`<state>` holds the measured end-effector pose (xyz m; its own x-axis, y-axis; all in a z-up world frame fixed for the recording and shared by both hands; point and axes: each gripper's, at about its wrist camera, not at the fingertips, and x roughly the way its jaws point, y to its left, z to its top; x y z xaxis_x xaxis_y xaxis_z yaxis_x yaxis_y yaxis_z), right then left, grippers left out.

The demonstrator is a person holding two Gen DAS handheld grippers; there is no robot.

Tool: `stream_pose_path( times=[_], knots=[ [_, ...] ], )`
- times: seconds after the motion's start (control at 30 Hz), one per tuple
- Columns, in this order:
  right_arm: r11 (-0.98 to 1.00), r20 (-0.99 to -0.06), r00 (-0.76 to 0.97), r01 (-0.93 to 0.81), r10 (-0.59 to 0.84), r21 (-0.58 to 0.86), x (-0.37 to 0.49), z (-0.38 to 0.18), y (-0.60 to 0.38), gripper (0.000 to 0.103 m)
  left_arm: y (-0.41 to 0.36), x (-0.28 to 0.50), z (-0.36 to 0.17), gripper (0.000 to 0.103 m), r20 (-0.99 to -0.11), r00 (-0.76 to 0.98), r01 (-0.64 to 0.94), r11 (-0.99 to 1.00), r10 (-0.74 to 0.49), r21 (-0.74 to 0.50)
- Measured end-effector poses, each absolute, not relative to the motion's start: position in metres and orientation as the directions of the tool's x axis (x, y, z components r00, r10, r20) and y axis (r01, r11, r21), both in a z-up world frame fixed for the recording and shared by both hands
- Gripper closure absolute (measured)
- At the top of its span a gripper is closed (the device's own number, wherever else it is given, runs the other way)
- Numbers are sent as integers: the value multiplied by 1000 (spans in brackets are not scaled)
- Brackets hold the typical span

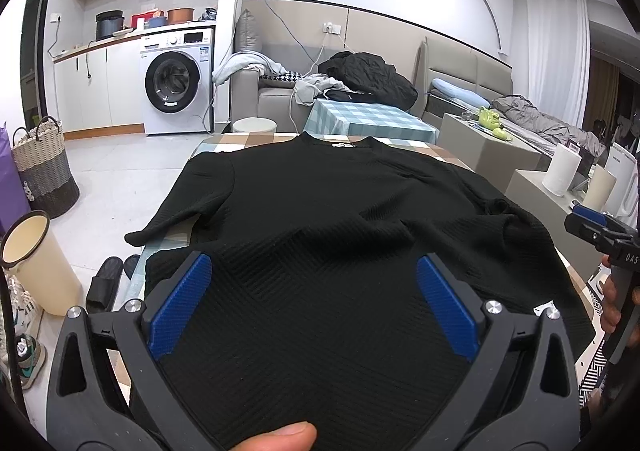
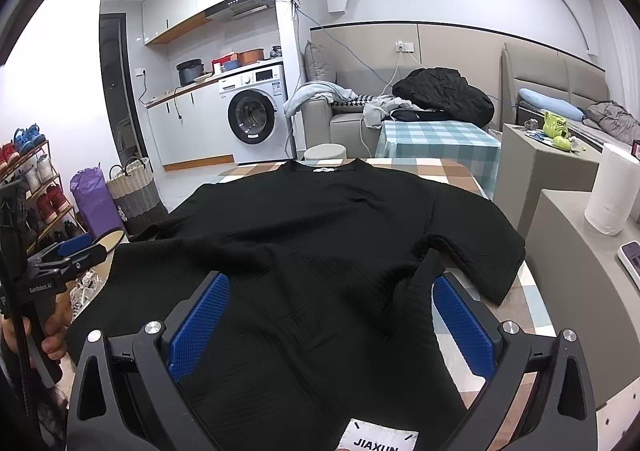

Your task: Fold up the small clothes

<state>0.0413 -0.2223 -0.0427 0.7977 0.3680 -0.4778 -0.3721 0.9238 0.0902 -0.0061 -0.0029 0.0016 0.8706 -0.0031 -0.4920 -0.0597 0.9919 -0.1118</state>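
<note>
A black ribbed top (image 1: 320, 219) is lying spread flat on the worktop (image 1: 248, 139), which is wearing a brown and cream checked cover. Its neckline, with a small white label, is pointing away from both claws, toward the far edge, and its hem is lying nearest them.

The left claw (image 1: 314, 283) is hovering over the near part of the garment with its blue-padded fingers (image 1: 182, 303) standing wide apart; nothing is sitting between them, only the fabric showing below. A fingertip is showing at the bottom edge of the left wrist view. To this claw's left, one short sleeve is reaching out past the worktop's side edge.

The right claw (image 2: 332, 315) is likewise hanging over the hem end with its fingers spread wide and gripping nothing. Just ahead of its right finger, a fold of cloth is standing up near the other sleeve, which is lying on the worktop toward that side. A white tag reading JIAXUN (image 2: 378, 437) is lying at the bottom of the right wrist view, close under the claw.

Each claw is showing at the edge of the other's view, held by a hand, and the two are sitting side by side, well apart.

Beyond the worktop, a washing machine (image 1: 178, 81) is standing ahead and to the left.
</note>
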Motion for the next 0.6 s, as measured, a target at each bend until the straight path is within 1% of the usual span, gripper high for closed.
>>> stream_pose_path(
  times=[0.6],
  knots=[
    [923, -488, 791, -375, 368, 87, 42, -45, -217, 0, -9, -4, 3, 1, -499, 866, -60, 993, 2, -101]
  ],
)
